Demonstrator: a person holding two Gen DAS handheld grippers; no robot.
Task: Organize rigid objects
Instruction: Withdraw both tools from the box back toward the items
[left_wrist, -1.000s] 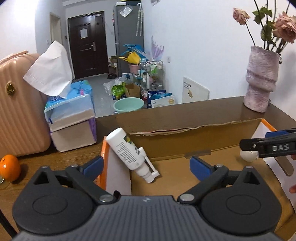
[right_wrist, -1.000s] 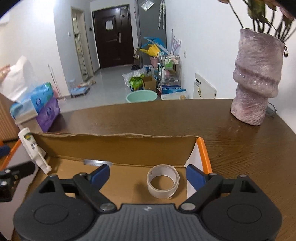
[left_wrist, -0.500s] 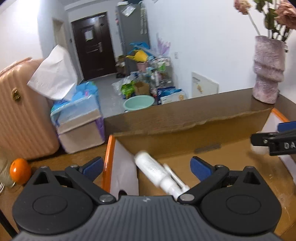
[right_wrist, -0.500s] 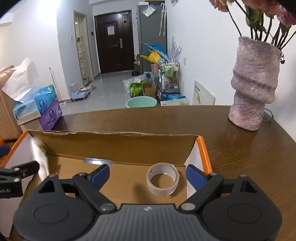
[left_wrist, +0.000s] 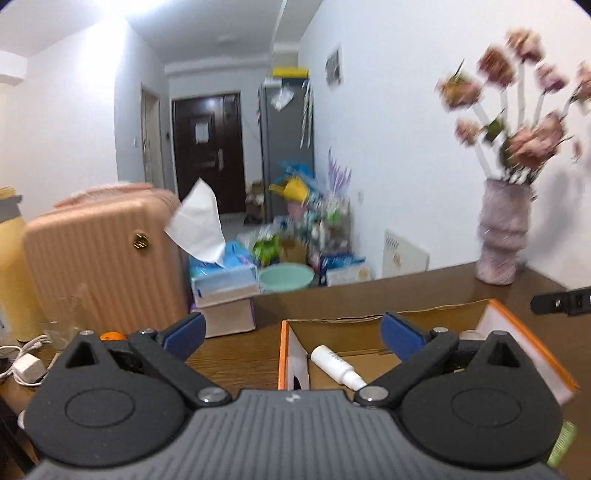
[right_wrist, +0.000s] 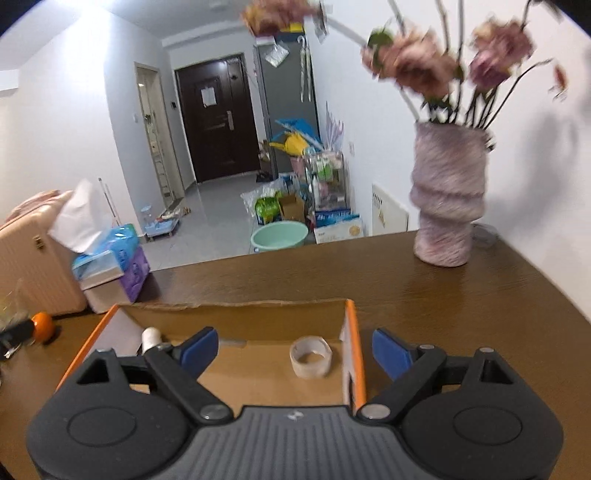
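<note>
An open cardboard box with orange edges (left_wrist: 282, 354) (right_wrist: 352, 343) sits on the brown table. A white spray bottle (left_wrist: 336, 366) lies on its floor at the left end; its base shows in the right wrist view (right_wrist: 151, 338). A roll of clear tape (right_wrist: 311, 357) stands on the box floor at the right. My left gripper (left_wrist: 291, 326) is open and empty, raised above and behind the box's left end. My right gripper (right_wrist: 293, 349) is open and empty, above the box's near edge. Its finger shows in the left wrist view (left_wrist: 561, 301).
A pink vase with flowers (right_wrist: 447, 199) stands at the table's back right. A tissue box (left_wrist: 223, 280) on a carton, a pink suitcase (left_wrist: 99, 262), an orange (right_wrist: 42, 325) and a white charger with cable (left_wrist: 26, 365) lie left of the box.
The spray bottle fell from leaning on the box's left wall to lying flat on the box floor. Both grippers have pulled up and back from the box, still open.
</note>
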